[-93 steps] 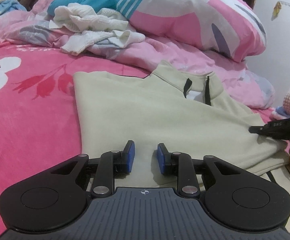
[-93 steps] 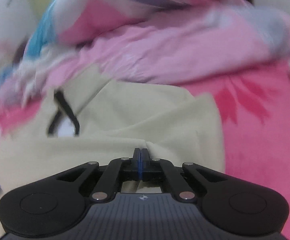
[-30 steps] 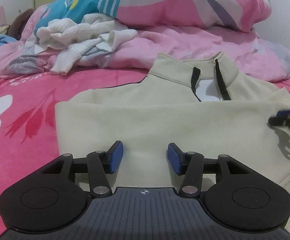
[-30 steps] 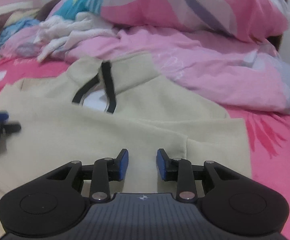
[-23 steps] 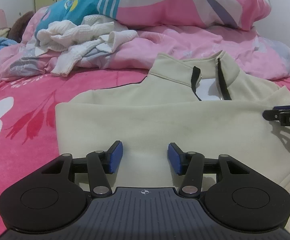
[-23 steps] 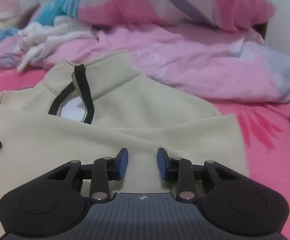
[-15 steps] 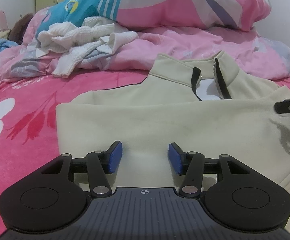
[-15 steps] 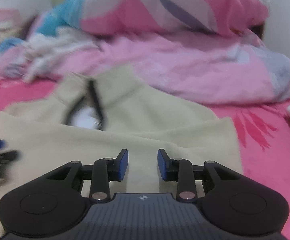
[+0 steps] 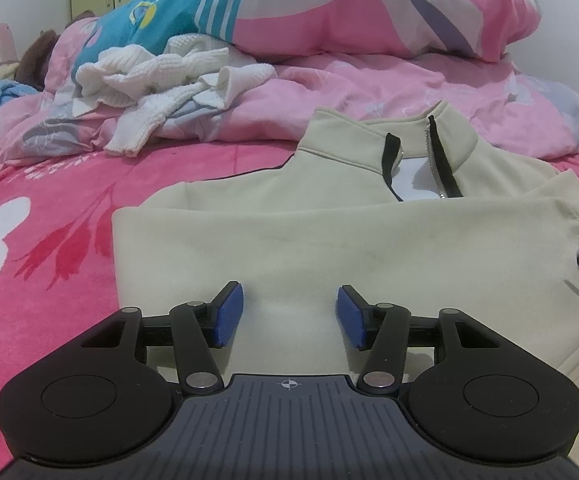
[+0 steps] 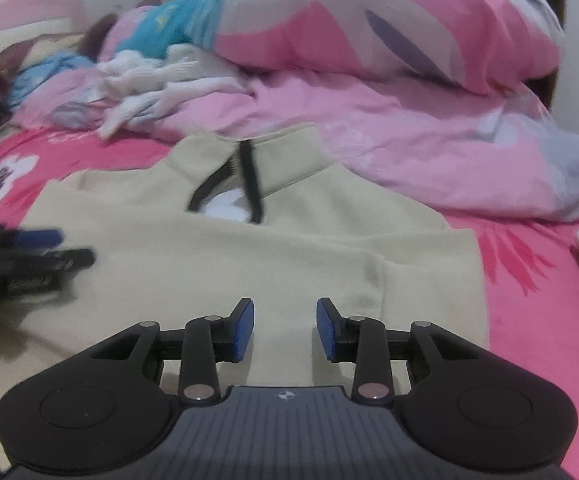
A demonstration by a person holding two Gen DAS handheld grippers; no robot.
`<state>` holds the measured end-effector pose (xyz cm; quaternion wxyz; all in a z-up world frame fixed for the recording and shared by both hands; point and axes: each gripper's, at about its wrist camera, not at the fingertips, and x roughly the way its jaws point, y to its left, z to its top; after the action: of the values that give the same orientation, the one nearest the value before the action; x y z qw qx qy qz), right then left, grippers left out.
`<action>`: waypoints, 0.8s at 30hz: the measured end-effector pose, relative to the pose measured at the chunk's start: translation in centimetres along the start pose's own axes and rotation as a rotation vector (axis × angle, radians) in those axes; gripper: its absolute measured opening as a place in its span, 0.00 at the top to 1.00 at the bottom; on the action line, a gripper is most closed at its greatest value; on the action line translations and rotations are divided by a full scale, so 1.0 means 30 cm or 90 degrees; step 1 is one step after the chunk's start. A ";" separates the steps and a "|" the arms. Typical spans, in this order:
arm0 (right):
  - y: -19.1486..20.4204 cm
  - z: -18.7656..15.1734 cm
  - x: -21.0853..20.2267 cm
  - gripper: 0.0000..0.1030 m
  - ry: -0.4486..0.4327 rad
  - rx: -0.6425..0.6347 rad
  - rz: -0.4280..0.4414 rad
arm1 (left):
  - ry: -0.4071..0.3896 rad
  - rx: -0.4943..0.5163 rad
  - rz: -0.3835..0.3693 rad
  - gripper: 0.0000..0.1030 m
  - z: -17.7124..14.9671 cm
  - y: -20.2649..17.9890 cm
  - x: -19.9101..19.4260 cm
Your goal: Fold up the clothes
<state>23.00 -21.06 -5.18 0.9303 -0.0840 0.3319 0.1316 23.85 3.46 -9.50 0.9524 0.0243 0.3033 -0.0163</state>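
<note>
Pink bedspread [image 9: 49, 216] carries our soft, limp beige pullover [image 9: 329, 248]; left gripper [image 9: 285, 316] open and empty, right gripper [image 10: 285, 330] opening on nothing, we'd pinch the near hem corners.

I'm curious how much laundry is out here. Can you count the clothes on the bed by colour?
Beige zip-neck top, folded flat on the pink bedspread: 1
White knit garment, crumpled on the quilt: 1, as far as I can tell
Total: 2
</note>
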 end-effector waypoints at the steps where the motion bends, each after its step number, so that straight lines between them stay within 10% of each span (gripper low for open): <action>1: 0.006 -0.027 0.014 0.63 0.003 -0.011 -0.004 | 0.000 0.000 0.000 0.49 0.000 0.000 0.000; 12: 0.003 -0.104 0.024 0.60 -0.042 -0.011 -0.008 | -0.009 0.000 -0.005 0.44 -0.007 0.000 -0.004; 19: 0.002 -0.106 0.026 0.60 -0.047 -0.005 -0.006 | -0.015 0.012 -0.036 0.00 -0.013 -0.009 -0.006; 24: 0.000 -0.105 0.028 0.60 -0.047 -0.003 -0.005 | -0.013 0.014 -0.037 0.00 -0.014 -0.012 -0.008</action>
<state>21.75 -21.67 -8.14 0.9422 -0.0825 0.2966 0.1321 23.40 3.13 -9.73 0.9543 0.0259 0.2939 -0.0472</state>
